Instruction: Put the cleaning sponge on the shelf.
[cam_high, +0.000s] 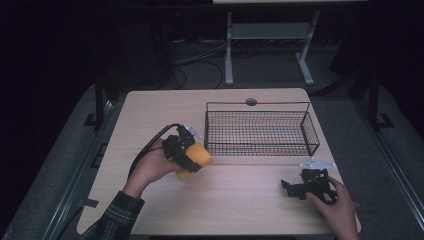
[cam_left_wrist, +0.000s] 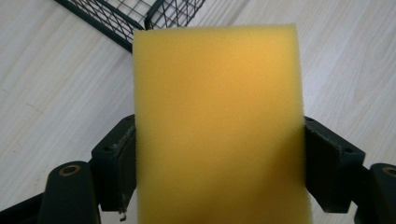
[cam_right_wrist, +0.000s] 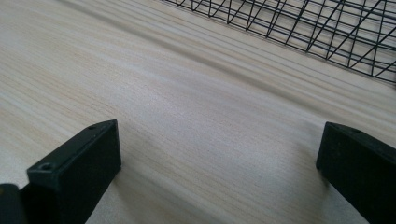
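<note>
Pale wood table (cam_high: 240, 200) w/ wire basket (cam_high: 260, 131) at back — left gripper (cam_high: 186, 150) clamps yellow sponge (cam_high: 196, 159) just beside basket's near-left corner. Lift over rim, release inside w/o squashing; right gripper (cam_high: 300, 189) rests agape, holding nothing.

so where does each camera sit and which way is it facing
High view: above the person's side, looking forward and down on the table; both forearms, left gripper and right gripper show.
Left gripper view: rides that gripper, looks along its jaws clamping the sponge.
Right gripper view: low over the table, its open jaws at the bottom.
All three share the basket.
</note>
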